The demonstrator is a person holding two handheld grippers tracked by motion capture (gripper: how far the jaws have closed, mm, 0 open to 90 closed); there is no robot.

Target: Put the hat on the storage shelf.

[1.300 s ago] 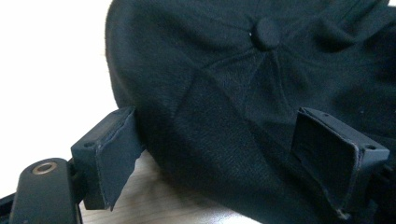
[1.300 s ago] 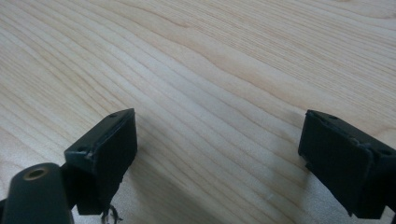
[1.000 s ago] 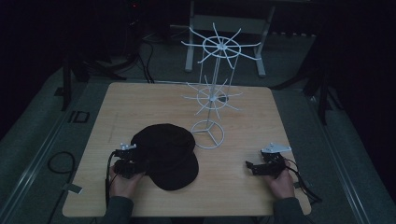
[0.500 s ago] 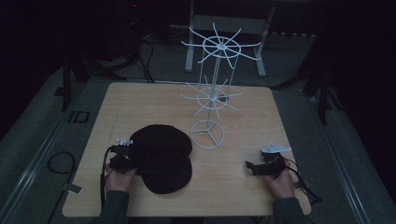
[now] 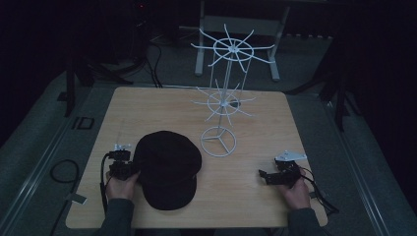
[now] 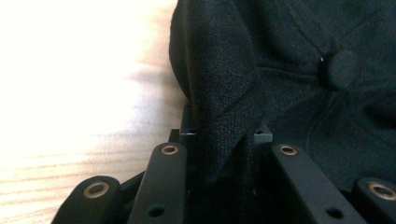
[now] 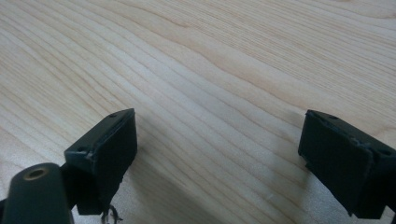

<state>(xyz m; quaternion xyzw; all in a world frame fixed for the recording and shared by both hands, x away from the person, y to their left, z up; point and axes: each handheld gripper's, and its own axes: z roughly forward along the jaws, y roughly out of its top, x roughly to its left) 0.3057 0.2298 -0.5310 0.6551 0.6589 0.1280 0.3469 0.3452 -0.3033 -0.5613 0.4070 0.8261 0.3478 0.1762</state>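
Note:
A black cap [image 5: 168,167] lies on the wooden table [image 5: 162,105], front left of centre. My left gripper [image 5: 129,169] sits at the cap's left edge, shut on a fold of its fabric. In the left gripper view the cap [image 6: 280,70] bunches between the two black jaws of my left gripper [image 6: 224,140], and its top button [image 6: 340,69] shows at the right. My right gripper [image 5: 264,176] rests near the table's front right, open, in a person's hand. In the right gripper view, my right gripper [image 7: 217,149] has only bare wood between its pads [image 7: 112,144].
A white wire display rack [image 5: 223,98] with two tiers of radiating hooks stands on a ring base [image 5: 219,141] just right of the cap. Cables [image 5: 61,172] trail off the table's left and right. Dark floor surrounds the table.
The left gripper has pulled the cap a little toward the front left of the table. The right gripper has stayed put.

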